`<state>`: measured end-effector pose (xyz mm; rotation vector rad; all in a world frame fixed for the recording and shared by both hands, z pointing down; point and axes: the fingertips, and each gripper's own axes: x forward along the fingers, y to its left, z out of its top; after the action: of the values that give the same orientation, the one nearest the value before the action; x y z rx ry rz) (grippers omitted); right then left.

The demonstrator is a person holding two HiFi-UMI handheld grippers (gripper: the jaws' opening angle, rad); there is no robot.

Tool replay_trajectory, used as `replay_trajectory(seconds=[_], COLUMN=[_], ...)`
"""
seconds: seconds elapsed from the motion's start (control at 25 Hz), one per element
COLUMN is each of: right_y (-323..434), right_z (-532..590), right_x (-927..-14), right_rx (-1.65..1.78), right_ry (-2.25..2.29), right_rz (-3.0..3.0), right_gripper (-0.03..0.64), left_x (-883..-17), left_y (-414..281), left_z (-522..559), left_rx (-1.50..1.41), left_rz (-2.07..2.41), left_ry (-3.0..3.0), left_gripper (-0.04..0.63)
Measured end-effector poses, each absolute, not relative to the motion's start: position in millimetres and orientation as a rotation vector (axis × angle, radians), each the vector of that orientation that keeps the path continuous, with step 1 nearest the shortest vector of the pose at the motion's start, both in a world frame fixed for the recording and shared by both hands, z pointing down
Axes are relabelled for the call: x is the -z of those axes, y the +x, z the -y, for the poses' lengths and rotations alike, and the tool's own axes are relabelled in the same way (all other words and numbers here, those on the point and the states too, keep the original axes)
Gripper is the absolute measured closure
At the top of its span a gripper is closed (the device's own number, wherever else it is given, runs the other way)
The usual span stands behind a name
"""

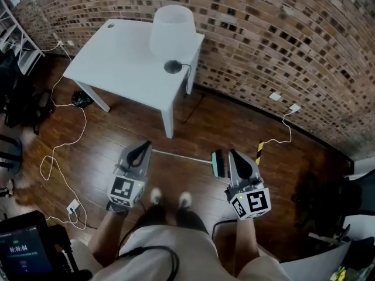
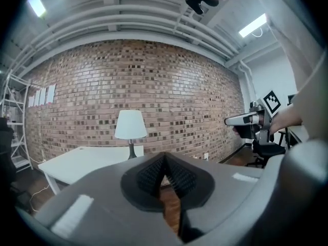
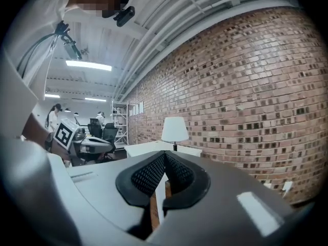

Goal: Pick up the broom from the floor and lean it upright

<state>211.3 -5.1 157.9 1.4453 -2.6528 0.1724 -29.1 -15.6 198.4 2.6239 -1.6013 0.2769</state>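
Observation:
The broom (image 1: 183, 156) lies flat on the wooden floor in the head view, its thin pale handle running left from the dark teal head (image 1: 218, 164). My left gripper (image 1: 145, 146) hovers over the handle's left end, jaws shut and empty. My right gripper (image 1: 234, 154) hangs just right of the broom head, also shut on nothing. In the left gripper view the left gripper's (image 2: 164, 157) pads meet at the tip. The right gripper's (image 3: 165, 155) own view shows the same. Both gripper views point level at the brick wall, so the broom is hidden in them.
A white table (image 1: 111, 60) with a white lamp (image 1: 171, 31) stands against the brick wall (image 1: 281, 45) beyond the broom. White cables (image 1: 57, 151) trail over the floor at left. A yellow-black striped piece (image 1: 259, 152) lies near the right gripper. A dark office chair (image 1: 328, 206) stands at right.

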Motion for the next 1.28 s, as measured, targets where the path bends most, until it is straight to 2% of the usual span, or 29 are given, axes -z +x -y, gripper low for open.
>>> replay_trajectory(seconds=[0.4,0.72,0.96,1.28], right_y=[155,88,46,7], right_z=[48,79,100,107], right_x=[-218,-306,-406,-573], right_rx=[-0.207,-0.18,-0.221,-0.245], right_ry=[1.23,0.97,0.9,0.716], right_rz=[2.593,2.564,2.538,2.502], right_gripper=[0.601,0.6,0.603,0.603], left_x=[-250,-337,-415,-580], left_y=[-60,-115,-159,-162], left_z=[50,63,69,69], left_rx=[-0.33,-0.402,-0.403,-0.404], left_rz=[1.601,1.711,1.817,1.816], left_ry=[2.528,2.353,2.203,2.041], left_gripper=[0.595,0.595,0.595,0.595])
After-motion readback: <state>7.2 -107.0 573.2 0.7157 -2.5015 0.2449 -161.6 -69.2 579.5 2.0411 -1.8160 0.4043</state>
